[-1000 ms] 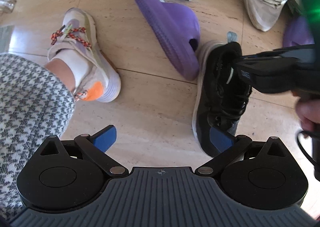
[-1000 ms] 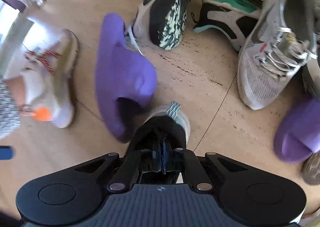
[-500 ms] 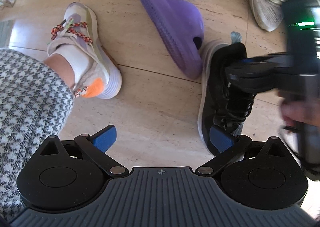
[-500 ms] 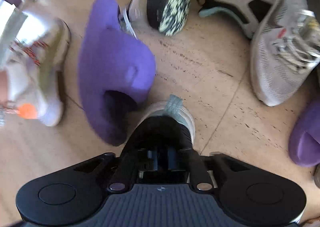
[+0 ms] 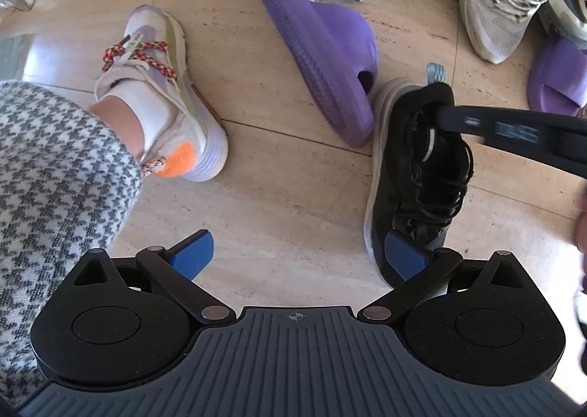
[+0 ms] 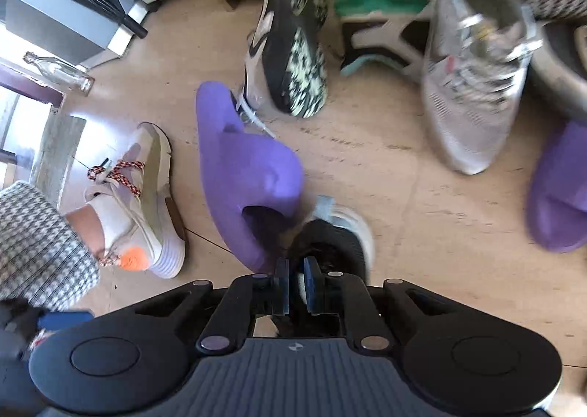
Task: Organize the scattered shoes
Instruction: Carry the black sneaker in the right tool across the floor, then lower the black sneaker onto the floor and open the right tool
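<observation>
From the left wrist view, the left gripper (image 5: 297,255) is seen spread wide with nothing between its blue pads, held low above the beige stone floor (image 5: 279,196), presumably in reserve. The black laced sneaker with a pale sole (image 5: 414,174) lies just ahead to the right, its heel collar pinched by the right gripper (image 5: 445,112), which reaches in from the right; the collar probably offers the easiest hold for carrying. A purple foam slide (image 5: 323,53) lies touching the sneaker's heel. The person's own worn pale sneaker (image 5: 161,94) stands to the left.

From the right wrist view, the right gripper (image 6: 296,286) is pressed together on the black collar. Most of the sneaker is hidden beneath the gripper body, and the picture is blurred, so whether the shoe is lifted off the floor cannot be told.
</observation>
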`<move>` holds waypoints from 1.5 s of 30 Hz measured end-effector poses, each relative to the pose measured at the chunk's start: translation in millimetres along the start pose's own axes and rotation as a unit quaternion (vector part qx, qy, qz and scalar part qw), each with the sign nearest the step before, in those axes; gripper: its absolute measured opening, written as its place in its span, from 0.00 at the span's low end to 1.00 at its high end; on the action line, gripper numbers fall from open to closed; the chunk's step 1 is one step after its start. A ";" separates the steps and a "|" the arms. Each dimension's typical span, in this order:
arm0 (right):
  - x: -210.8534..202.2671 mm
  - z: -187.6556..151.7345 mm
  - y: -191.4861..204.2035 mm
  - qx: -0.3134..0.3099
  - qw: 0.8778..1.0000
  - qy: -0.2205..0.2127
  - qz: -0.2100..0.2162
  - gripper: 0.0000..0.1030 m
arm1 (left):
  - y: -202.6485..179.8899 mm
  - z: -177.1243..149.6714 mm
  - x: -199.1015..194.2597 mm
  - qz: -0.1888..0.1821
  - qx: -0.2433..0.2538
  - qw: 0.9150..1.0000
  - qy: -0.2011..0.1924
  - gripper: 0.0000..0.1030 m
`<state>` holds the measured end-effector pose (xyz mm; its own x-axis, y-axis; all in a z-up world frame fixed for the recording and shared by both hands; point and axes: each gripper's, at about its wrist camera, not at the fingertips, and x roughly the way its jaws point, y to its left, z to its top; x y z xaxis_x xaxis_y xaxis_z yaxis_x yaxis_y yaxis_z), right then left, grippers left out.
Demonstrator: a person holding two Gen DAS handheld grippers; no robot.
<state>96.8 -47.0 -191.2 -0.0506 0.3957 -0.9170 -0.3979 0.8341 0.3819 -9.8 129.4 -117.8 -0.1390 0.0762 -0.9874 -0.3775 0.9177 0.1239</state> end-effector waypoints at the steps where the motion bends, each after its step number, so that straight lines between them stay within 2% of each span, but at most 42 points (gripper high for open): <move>1: 12.1 0.8 0.7 0.003 1.000 0.008 -0.005 0.10 | 0.9 0.5 1.3 0.002 -0.002 1.000 0.002 0.99; 2: 18.3 0.4 1.3 0.000 1.000 0.012 -0.015 0.09 | 1.5 0.9 1.7 0.004 -0.003 1.000 0.002 0.99; 3: 28.8 -1.2 1.7 -0.012 0.999 0.015 -0.044 0.00 | 1.2 2.0 1.6 0.006 -0.003 1.000 0.001 0.99; 4: 40.0 -3.6 1.2 -0.027 0.997 0.018 -0.073 0.00 | 0.8 2.9 1.4 0.009 -0.004 1.000 0.001 0.99; 5: 44.1 -5.1 0.7 -0.031 0.996 0.019 -0.082 0.00 | 0.0 3.1 1.0 0.009 -0.002 1.000 -0.001 0.99; 7: 34.6 -4.6 -0.5 -0.015 0.998 0.011 -0.058 0.13 | -2.4 3.0 -0.9 0.008 0.003 1.000 -0.005 0.99; 9: 15.8 -6.8 -2.9 -0.005 0.999 -0.003 -0.033 0.35 | -4.7 1.7 -1.7 0.006 0.010 1.000 -0.007 0.99; 12: -21.4 -16.8 -8.5 -0.011 0.999 -0.028 -0.019 0.48 | -5.7 -0.8 -1.1 0.003 0.014 1.000 -0.005 0.99; 15: -27.7 -31.2 -19.6 -0.007 0.999 -0.011 -0.042 0.55 | -6.9 -3.7 -0.5 0.002 0.016 1.000 -0.004 0.99; 18: -12.4 -45.2 -29.0 0.027 0.999 0.010 -0.038 0.55 | -8.5 -6.0 0.0 0.006 0.021 1.000 -0.006 0.99; 20: 1.6 -49.9 -30.6 0.054 0.997 0.008 -0.048 0.52 | -9.3 -6.4 0.9 0.008 0.022 1.000 -0.005 0.99; 21: 11.5 -51.4 -31.2 0.068 0.996 0.008 -0.061 0.41 | -9.7 -6.1 1.7 0.010 0.022 1.000 -0.003 0.99; 23: 29.4 -54.1 -30.1 0.075 0.993 0.023 -0.089 0.25 | -10.5 -5.5 3.1 0.013 0.022 1.000 -0.001 0.99; 25: 35.1 -56.2 -19.5 0.063 0.992 0.018 -0.104 0.23 | -12.0 -5.0 2.5 0.013 0.024 1.000 -0.002 0.99; 27: 31.4 -58.0 -13.5 0.059 0.991 0.006 -0.116 0.17 | -13.8 -4.8 1.4 0.011 0.027 1.000 -0.004 0.99; 30: 17.7 -66.1 -18.4 0.074 0.986 -0.010 -0.146 0.14 | -16.4 -6.3 -0.3 0.008 0.033 0.999 -0.006 0.99; 34: 7.7 -77.0 -17.4 0.031 0.981 -0.005 -0.192 0.14 | -15.4 -7.2 -0.5 0.005 0.032 0.999 -0.005 0.99; 38: 4.1 -86.5 -29.7 0.052 0.979 0.013 -0.194 0.14 | -16.4 -7.1 -1.1 0.009 0.035 0.999 -0.009 0.99; 41: 5.3 -90.5 -34.8 0.071 0.978 0.009 -0.197 0.14 | -19.2 -8.8 -0.3 0.009 0.044 0.999 -0.008 0.99; 45: 2.4 -90.8 -46.0 0.129 0.973 -0.006 -0.192 0.15 | -22.4 -9.4 0.9 0.007 0.051 0.999 -0.005 0.99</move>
<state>31.8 -119.4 -221.4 0.0671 0.0386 -0.9970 -0.1430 0.9893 0.0287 -10.1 105.3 -120.6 -0.1346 0.0921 -0.9866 -0.2794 0.9518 0.1269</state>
